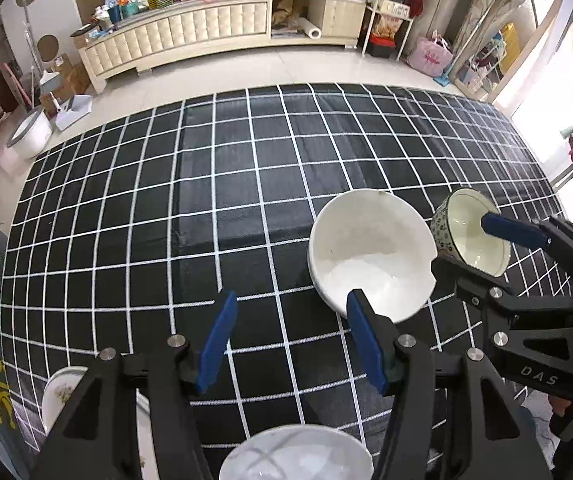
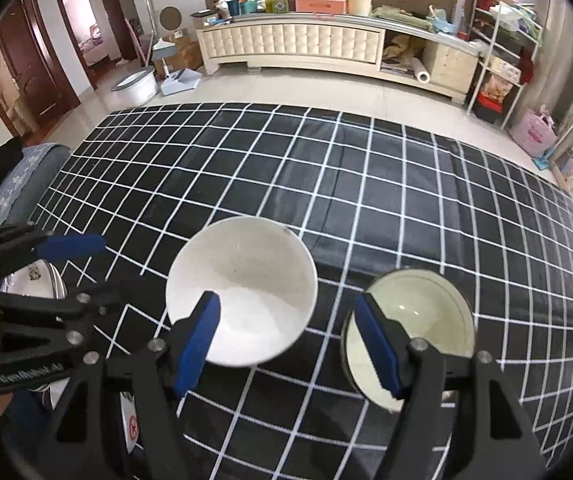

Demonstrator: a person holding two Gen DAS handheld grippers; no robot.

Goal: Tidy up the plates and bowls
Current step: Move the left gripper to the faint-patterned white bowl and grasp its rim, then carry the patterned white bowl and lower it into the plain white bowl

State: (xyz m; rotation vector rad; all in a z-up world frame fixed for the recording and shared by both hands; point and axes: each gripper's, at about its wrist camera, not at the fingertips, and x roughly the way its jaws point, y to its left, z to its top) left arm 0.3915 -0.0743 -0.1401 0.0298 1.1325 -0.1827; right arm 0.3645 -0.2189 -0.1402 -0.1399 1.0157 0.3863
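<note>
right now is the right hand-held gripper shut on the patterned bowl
No, the right hand-held gripper is open, one finger inside the patterned bowl.

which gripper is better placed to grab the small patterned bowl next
Right. One finger of the right gripper sits inside the patterned bowl, while the left gripper hangs open, nearer the white bowl.

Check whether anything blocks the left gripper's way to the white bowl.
Nothing visible does. The open left gripper has the white bowl just ahead, slightly right. The patterned bowl, with a finger of the right gripper inside it, stands beside the white bowl, not between.
</note>
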